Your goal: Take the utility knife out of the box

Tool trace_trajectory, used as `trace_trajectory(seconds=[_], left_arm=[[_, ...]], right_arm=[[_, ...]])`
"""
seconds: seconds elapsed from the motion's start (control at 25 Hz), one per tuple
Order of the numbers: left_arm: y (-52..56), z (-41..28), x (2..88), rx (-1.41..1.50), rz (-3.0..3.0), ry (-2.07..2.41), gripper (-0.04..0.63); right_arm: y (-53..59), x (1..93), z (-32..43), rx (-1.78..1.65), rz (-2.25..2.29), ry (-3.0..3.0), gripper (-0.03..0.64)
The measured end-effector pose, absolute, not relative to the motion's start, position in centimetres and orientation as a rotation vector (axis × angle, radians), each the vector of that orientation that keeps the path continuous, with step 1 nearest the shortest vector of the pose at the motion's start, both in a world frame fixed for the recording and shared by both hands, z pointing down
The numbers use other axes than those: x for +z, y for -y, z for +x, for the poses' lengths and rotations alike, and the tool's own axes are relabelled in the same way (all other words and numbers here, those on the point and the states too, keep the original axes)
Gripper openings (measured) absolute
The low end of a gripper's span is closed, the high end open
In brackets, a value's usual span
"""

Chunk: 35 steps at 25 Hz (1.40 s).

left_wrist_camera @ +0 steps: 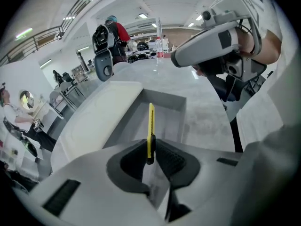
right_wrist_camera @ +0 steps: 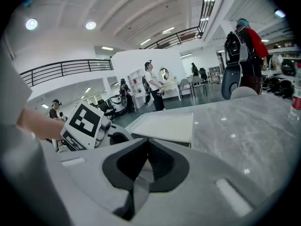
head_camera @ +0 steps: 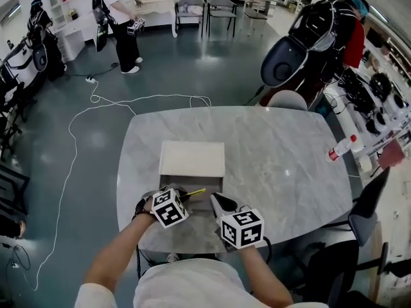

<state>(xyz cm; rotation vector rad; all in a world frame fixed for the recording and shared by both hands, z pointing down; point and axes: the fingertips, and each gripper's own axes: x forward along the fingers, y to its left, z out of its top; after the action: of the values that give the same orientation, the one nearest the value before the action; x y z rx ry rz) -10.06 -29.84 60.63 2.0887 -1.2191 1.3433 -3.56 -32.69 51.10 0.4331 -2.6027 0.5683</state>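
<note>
The left gripper [left_wrist_camera: 151,150] jaws pinch only one end of the utility knife [left_wrist_camera: 151,124], so it may pivot free; the right gripper [right_wrist_camera: 146,158] jaws are closed, empty.

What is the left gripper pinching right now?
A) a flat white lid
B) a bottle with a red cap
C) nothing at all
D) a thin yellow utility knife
D: the left gripper view shows the left gripper shut on the thin yellow utility knife, with the open grey box beyond it.
</note>
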Motion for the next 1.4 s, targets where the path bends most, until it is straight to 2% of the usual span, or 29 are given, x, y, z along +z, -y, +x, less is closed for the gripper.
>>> trace_trajectory(seconds=[0.8, 1.4], left_arm=[[22.9, -15.4, 48.7, 0.845, 2.166, 1.717, 0.054], [17.0, -17.7, 45.7, 0.443, 2.069, 1.911, 0.054]], right_arm=[[24.7, 46.1, -5.8, 0.493, 0.625, 2.667, 0.005], [21.5, 43.8, -6.3, 0.434, 0.722, 2.719, 0.005]])
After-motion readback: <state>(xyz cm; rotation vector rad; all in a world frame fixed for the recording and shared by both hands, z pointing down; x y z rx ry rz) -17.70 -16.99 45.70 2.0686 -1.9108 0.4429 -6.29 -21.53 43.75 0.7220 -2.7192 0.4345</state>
